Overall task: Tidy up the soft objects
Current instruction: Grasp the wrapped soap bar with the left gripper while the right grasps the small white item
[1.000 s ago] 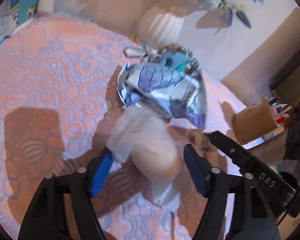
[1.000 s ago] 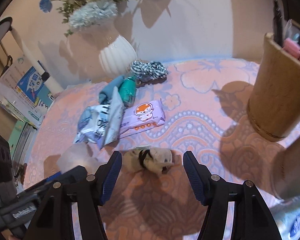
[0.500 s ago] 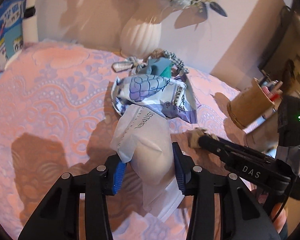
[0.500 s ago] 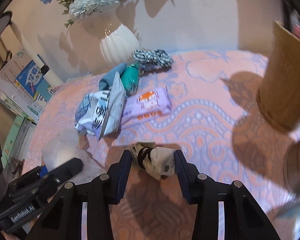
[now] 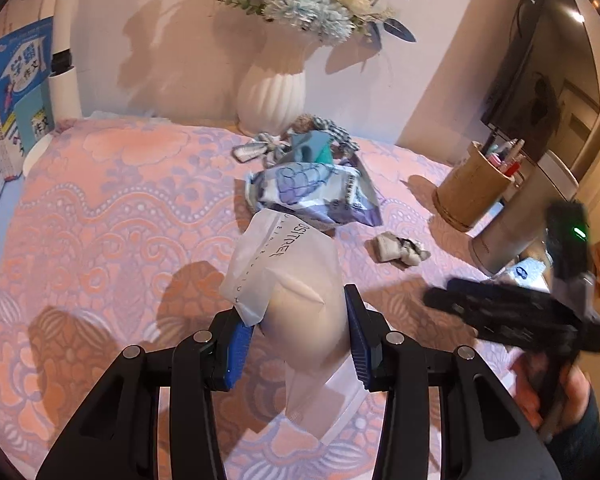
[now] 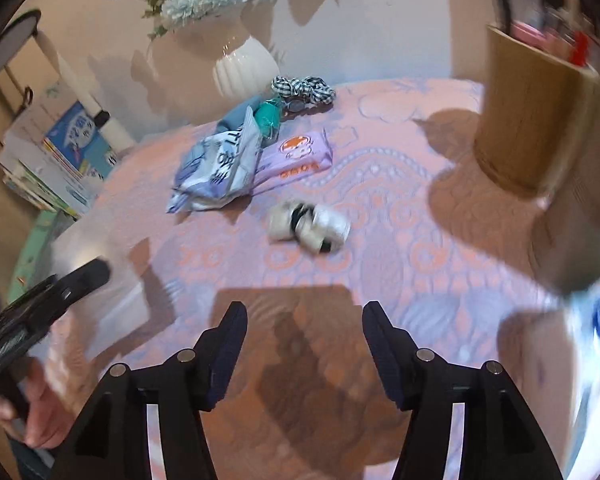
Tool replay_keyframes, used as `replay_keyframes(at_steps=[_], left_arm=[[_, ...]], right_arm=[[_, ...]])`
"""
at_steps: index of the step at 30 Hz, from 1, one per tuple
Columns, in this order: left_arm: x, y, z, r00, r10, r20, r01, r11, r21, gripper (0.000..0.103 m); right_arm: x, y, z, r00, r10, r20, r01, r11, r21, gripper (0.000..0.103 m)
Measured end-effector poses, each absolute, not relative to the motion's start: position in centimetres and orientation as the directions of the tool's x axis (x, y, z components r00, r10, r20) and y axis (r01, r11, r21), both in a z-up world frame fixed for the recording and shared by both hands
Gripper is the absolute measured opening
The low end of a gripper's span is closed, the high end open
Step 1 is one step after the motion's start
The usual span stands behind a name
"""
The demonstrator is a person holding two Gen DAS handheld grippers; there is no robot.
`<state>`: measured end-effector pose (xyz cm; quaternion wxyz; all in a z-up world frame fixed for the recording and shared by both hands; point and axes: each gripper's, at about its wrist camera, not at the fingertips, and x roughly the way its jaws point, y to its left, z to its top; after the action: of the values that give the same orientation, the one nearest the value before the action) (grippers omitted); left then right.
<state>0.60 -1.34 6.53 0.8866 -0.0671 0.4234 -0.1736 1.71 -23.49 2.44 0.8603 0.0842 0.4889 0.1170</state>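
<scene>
My left gripper is shut on a soft beige item in a frosted plastic pouch, lifted above the pink patterned cloth. My right gripper has its jaws opening, with nothing between them. A rolled pair of beige socks lies on the cloth ahead of it, apart from the fingers; the left wrist view shows the socks to the right of the pouch. Behind lie a blue-white crinkled pack, a purple wipes pack, teal cloth and a checked scrunchie.
A white ribbed vase with flowers stands at the back by the wall. A wooden pen holder and a grey cylinder stand at the right. Books are stacked at the left edge. A hand holds the other gripper.
The left gripper closed on the pouch and lifted it. The right gripper closed around the socks, then opened and drew back, leaving them on the cloth.
</scene>
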Motion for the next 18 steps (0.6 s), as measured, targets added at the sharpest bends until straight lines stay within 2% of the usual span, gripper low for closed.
replay_keyframes(at_steps=[3, 9, 10, 13, 16, 18], left_arm=[[0.5, -2.1, 6.3, 0.573, -0.378, -0.727, 0.275, 0.924, -0.264, 0.04], [1.0, -3.3, 5.2, 0.543, -0.384, -0.747, 0.296, 0.92, -0.258, 0.04], [1.0, -3.4, 5.1, 0.54, -0.385, -0.748, 0.297, 0.919, -0.259, 0.04], [1.0, -3.8, 4.9, 0.535, -0.386, -0.752, 0.304, 0.918, -0.255, 0.04], [0.3, -4.2, 5.3, 0.545, -0.38, -0.747, 0.316, 0.919, -0.237, 0.04], [-0.4, -4.3, 5.7, 0.553, -0.378, -0.742, 0.322, 0.919, -0.229, 0.04]], right_arm=[[3.9, -22.8, 1.3, 0.473, 0.24, -0.848, -0.139, 0.971, 0.197, 0.059], [6.1, -21.4, 1.5, 0.523, 0.224, -0.822, -0.176, 0.972, 0.154, 0.059], [6.0, -21.0, 1.5, 0.527, 0.229, -0.818, -0.183, 0.971, 0.154, 0.058], [5.6, -19.6, 1.4, 0.53, 0.232, -0.816, -0.224, 0.966, 0.129, 0.045], [4.2, -18.7, 1.7, 0.543, 0.236, -0.806, -0.252, 0.961, 0.112, 0.039], [3.4, -18.9, 1.9, 0.541, 0.247, -0.804, -0.233, 0.962, 0.139, 0.039]])
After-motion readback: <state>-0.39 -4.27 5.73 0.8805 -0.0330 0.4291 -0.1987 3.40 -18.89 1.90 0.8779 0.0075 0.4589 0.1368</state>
